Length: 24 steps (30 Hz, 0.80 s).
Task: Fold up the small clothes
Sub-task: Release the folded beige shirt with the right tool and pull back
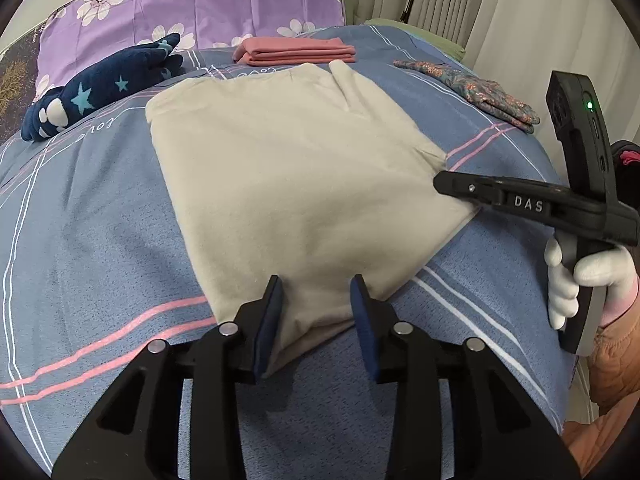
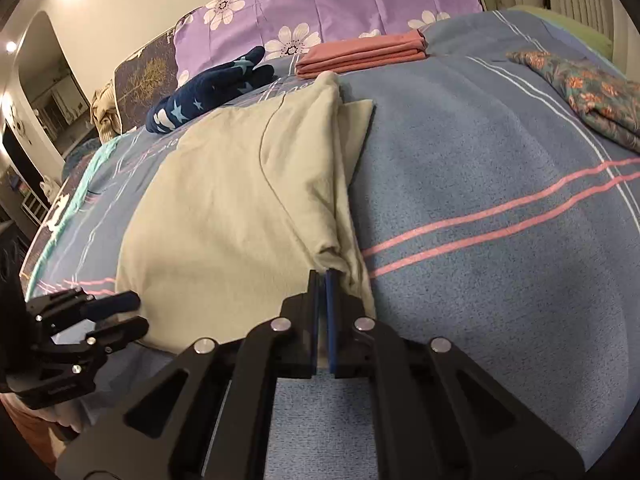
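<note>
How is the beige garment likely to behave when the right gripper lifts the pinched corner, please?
The beige garment looks thin and soft, wrinkling where the right gripper pinches it, so it will probably drape limply. It likely weighs little. Its loosely folded layers may slide apart, since the open left gripper holds nothing.

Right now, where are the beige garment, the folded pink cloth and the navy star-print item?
beige garment [image 1: 288, 184]: left wrist view, middle of its top layer.
folded pink cloth [image 1: 294, 51]: left wrist view, top of the stack.
navy star-print item [image 2: 208, 90]: right wrist view, its starred middle.
</note>
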Available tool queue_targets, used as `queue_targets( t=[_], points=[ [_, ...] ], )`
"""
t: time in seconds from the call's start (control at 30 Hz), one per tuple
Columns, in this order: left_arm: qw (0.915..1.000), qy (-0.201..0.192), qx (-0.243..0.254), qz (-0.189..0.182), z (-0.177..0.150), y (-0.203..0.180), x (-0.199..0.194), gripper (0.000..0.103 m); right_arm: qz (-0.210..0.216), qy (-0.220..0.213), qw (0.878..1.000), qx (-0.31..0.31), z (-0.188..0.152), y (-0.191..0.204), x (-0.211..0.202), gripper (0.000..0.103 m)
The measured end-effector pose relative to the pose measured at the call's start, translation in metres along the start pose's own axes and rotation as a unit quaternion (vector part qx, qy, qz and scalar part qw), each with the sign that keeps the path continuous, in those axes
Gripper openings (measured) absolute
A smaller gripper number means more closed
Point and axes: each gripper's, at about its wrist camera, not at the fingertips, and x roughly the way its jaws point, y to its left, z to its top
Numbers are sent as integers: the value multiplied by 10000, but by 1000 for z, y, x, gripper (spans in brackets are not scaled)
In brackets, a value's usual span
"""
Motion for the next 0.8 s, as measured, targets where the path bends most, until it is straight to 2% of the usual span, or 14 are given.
queue_targets(
  t=[0.1,0.2,0.33,0.5,0.57,0.63,0.7,0.8],
  points=[
    [9998,-101,-155,24,5,4,-6,37,-8,7,10000,-8,-1,-1,0,3],
    [9988,-316,-163,337,13,12,-13,37,-46,19,10000,-65,-1,1,-1,4],
    [9986,-89,-335,387,16,26,-1,37,-144,0,9997,-188,-2,7,0,5],
    [9982,-65,-57,597,14,15,5,43,-125,-60,9998,-159,-3,6,-2,5],
    [9986,-71,-206,491,16,17,-1,43,-75,-192,9998,-4,-1,5,-11,5],
    [9988,-277,-324,227,22,19,-13,43,-59,-464,9989,-59,6,8,-24,6],
    [9981,-478,-163,340,32,18,-20,43,-35,-754,9969,-238,20,15,-35,9],
    [9974,-562,-74,455,46,19,-16,43,325,-901,9941,-506,43,28,-35,9]
  ],
)
